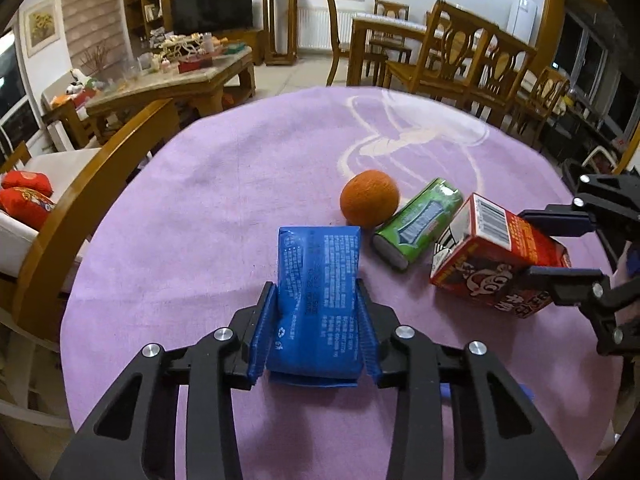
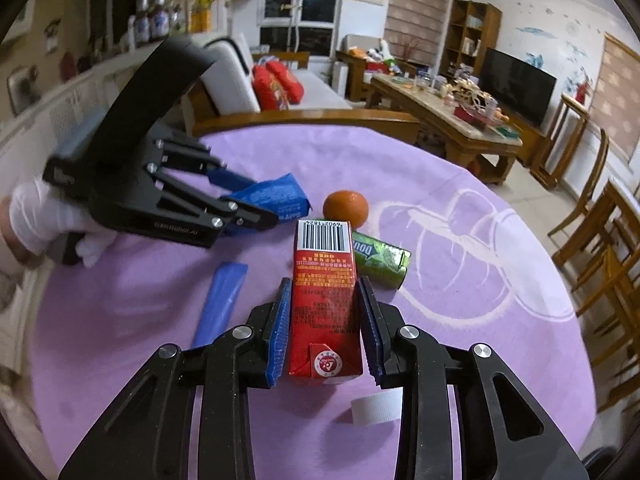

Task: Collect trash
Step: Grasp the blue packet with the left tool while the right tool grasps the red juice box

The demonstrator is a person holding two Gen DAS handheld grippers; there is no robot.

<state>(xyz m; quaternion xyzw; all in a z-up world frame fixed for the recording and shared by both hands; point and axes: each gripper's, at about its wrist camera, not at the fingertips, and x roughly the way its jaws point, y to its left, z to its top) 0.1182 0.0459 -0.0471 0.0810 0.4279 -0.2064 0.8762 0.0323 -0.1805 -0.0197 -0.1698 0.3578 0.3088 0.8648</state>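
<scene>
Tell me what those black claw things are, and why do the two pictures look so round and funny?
They are grabbers, like big tweezers, and a person holds one in each hand; you can see a white-gloved hand on one. Each grabber carries a small camera that bends the picture round. One picture looks along the left gripper, the other along the right gripper. The left one pinches a blue packet. The right one pinches a red carton. On the purple tablecloth also lie an orange, a green packet, a blue strip and a white cap.
</scene>
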